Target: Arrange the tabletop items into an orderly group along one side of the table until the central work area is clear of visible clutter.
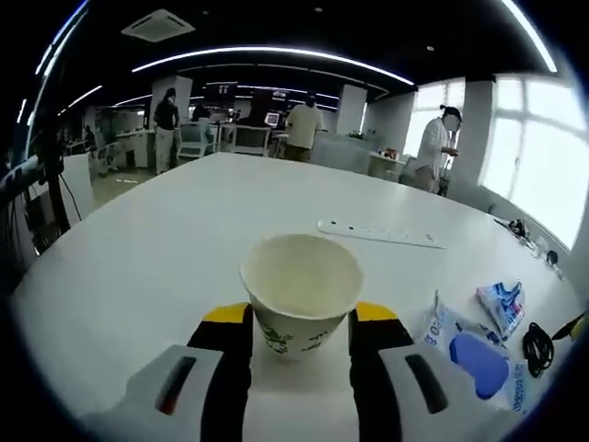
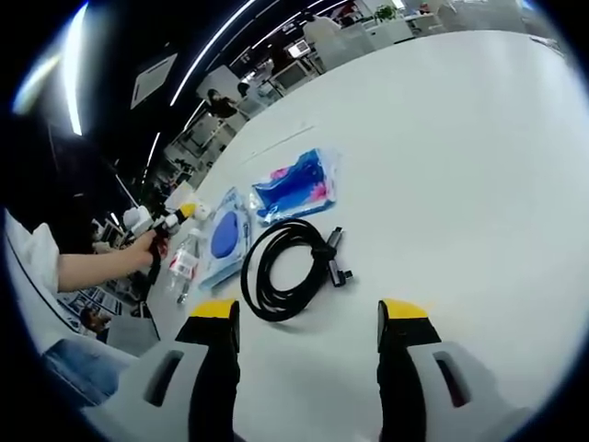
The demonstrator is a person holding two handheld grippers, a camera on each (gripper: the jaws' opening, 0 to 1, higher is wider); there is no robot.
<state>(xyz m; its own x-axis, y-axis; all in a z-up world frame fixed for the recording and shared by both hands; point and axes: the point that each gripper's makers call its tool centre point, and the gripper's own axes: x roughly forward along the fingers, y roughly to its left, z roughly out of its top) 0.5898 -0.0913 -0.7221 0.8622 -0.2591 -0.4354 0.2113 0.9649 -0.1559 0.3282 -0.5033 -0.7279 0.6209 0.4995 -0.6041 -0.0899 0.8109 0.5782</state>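
A white paper cup (image 1: 300, 287) with green print stands upright on the white table (image 1: 166, 239). My left gripper (image 1: 299, 318) is shut on its lower half, yellow-tipped jaws pressing both sides. In the right gripper view my right gripper (image 2: 308, 313) is open with nothing between its jaws. A coiled black cable (image 2: 285, 267) lies just beyond its tips, closer to the left jaw. Past the cable lie a blue packet (image 2: 296, 184) and a blue-and-white packet (image 2: 225, 238). The same packets (image 1: 469, 354) and cable (image 1: 537, 348) lie at the lower right of the left gripper view.
A white power strip (image 1: 379, 234) lies beyond the cup. A small bottle (image 2: 184, 262) lies next to the packets, near the table edge, where a person's hand (image 2: 101, 262) holds the other gripper. People, desks and windows stand far behind the table.
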